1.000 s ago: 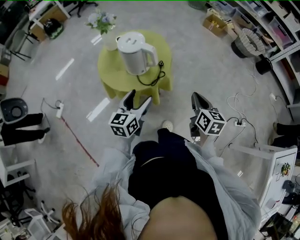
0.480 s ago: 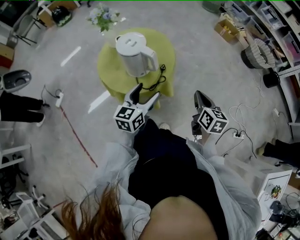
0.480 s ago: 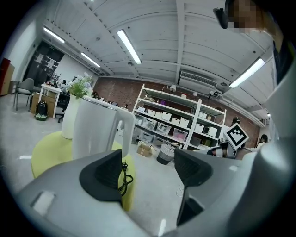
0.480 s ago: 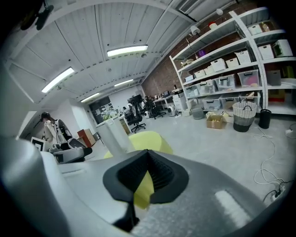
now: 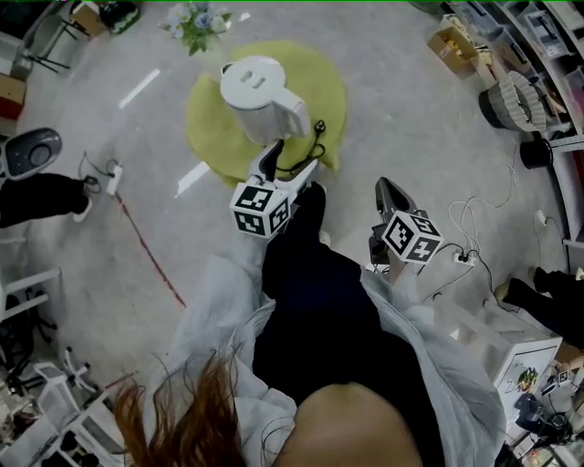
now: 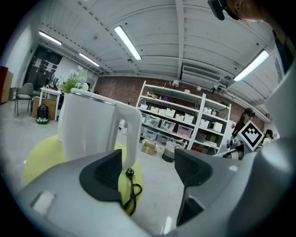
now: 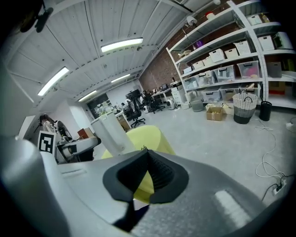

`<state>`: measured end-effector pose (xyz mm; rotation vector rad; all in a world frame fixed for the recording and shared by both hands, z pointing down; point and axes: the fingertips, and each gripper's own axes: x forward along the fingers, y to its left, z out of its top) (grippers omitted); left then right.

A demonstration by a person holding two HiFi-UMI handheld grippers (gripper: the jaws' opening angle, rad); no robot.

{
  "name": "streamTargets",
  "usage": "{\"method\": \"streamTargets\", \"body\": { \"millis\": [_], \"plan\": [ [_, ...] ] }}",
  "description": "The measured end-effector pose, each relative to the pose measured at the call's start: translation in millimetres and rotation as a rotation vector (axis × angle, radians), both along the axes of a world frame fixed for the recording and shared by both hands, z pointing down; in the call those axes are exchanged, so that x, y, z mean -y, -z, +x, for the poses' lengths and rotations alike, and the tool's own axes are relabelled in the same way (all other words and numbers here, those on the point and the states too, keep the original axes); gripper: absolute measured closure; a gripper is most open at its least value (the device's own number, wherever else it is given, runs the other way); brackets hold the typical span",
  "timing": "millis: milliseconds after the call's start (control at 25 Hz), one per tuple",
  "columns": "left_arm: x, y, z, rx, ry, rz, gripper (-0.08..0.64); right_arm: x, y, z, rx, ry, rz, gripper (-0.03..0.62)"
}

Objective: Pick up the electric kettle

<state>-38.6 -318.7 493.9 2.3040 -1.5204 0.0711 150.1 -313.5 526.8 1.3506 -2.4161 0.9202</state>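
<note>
The white kettle (image 5: 258, 94) stands upright on a round yellow table (image 5: 329, 89), toward the tabletop's 10 o'clock side, with its handle pointing to about 4 o'clock. A black cord (image 5: 306, 151) lies looped on the table at the kettle's 4 o'clock. The left gripper (image 5: 292, 160) hovers at the kettle's 5 o'clock, over the table's near edge, jaws spread wide with nothing between them and not touching the handle. The right gripper (image 5: 383, 190) hangs at the left one's 4 o'clock, off the table, jaws pressed together and empty. Flowers (image 5: 193, 24) stand on the floor at the table's 11 o'clock.
</note>
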Motion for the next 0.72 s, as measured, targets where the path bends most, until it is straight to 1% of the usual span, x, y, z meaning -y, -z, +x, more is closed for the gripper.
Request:
{"method": "streamTargets", "body": {
  "millis": [80, 200, 360, 480, 600, 720],
  "plan": [
    [12.6, -4.7, 1.8, 0.011, 0.007, -0.013, 0.204, 11.5, 2.3, 3.1, -0.004, -0.010, -0.006, 0.591],
    [30.6, -9.8, 6.1, 0.035, 0.001, -0.022, 0.205, 28.5, 7.3, 1.6, -0.014, 0.002, -0.004, 0.591],
    [47.5, -17.0, 9.6, 0.047, -0.004, -0.037, 0.206, 47.1, 7.1, -2.0, -0.026, 0.006, -0.017, 0.591],
    [58.5, -17.0, 15.2, 0.088, -0.023, -0.022, 0.211, 58.8, 6.9, -6.3, -0.038, 0.017, -0.025, 0.591],
    [69.1, -26.3, 22.5, 0.148, -0.057, -0.015, 0.218, 67.4, 3.6, -10.9, -0.045, 0.022, -0.037, 0.591],
    [83.1, -23.5, 29.4, 0.197, -0.074, 0.010, 0.222, 78.4, 4.2, -9.0, -0.055, 0.021, -0.045, 0.591]
  ]
}}
